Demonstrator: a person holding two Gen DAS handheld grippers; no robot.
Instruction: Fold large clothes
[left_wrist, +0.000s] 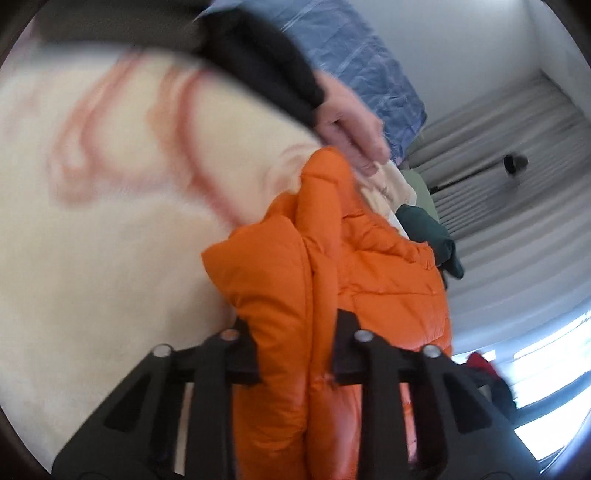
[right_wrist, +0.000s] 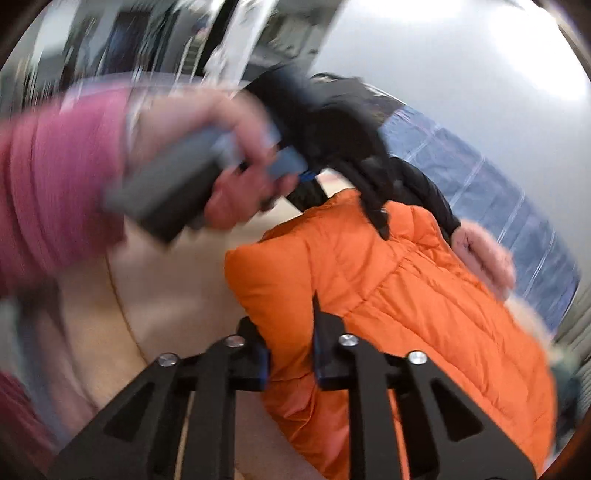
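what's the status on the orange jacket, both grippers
Left gripper jaws shut on orange jacket. Right gripper jaws shut on its edge. Another person's hand at the far end. Cream blanket underneath.

No text, label, brand, number or sign can be read in either view. The red looping lines on the cream blanket (left_wrist: 110, 155) are blurred and are not seen to form letters. Nothing is printed on the visible parts of the orange padded jacket (right_wrist: 406, 295), and the pale lines on the blue cover (right_wrist: 498, 192) are only a pattern. The background at the top of the right wrist view is too smeared for anything to be made out.
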